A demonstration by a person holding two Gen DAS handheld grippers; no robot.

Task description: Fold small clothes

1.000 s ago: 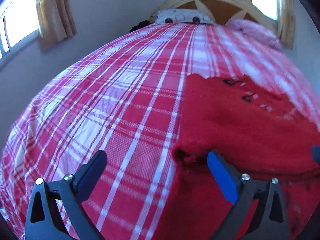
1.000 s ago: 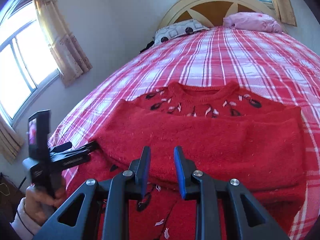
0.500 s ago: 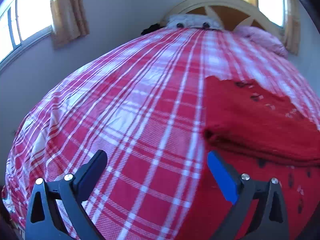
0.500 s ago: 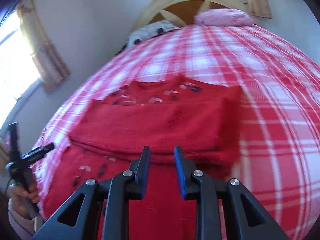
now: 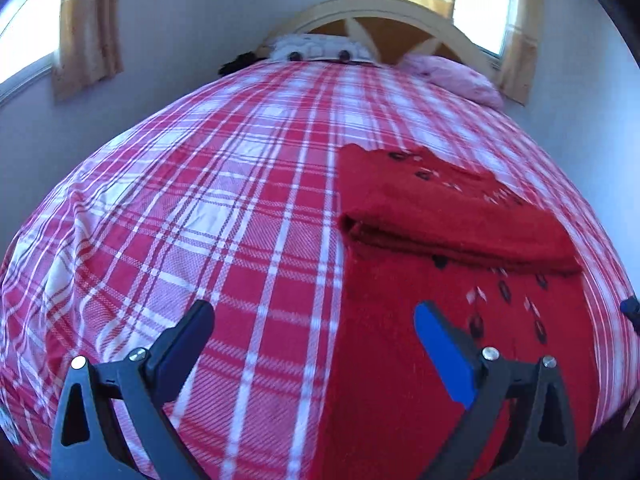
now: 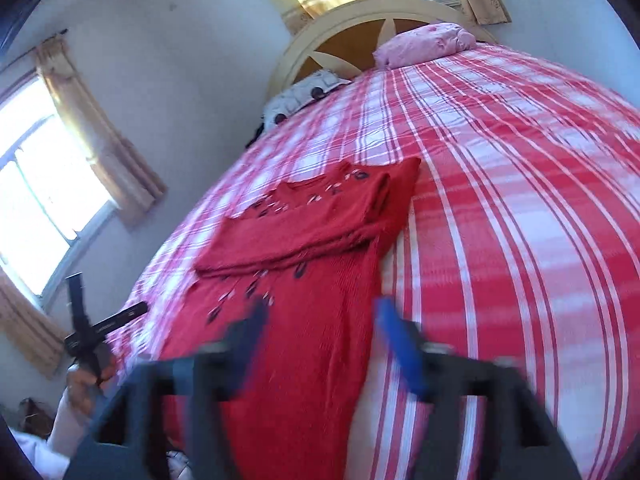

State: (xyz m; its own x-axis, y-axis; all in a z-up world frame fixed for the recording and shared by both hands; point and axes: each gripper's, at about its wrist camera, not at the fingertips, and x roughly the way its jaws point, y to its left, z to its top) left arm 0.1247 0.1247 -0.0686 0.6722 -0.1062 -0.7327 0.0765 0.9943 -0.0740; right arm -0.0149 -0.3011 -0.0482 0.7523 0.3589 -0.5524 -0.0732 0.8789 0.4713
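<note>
Left wrist: left tool [image 5: 314, 330] wide-spread above sweater [image 5: 452, 216] edge

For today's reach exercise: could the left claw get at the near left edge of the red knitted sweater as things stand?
Probably yes. The left claw hangs open straddling the red knitted sweater edge on the red-and-white plaid bedspread, with nothing between.

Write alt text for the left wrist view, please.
A red sweater, its sleeves folded across its chest, lies on a red-and-white plaid bed. The open left gripper hovers over the sweater's left edge, holding nothing.
</note>
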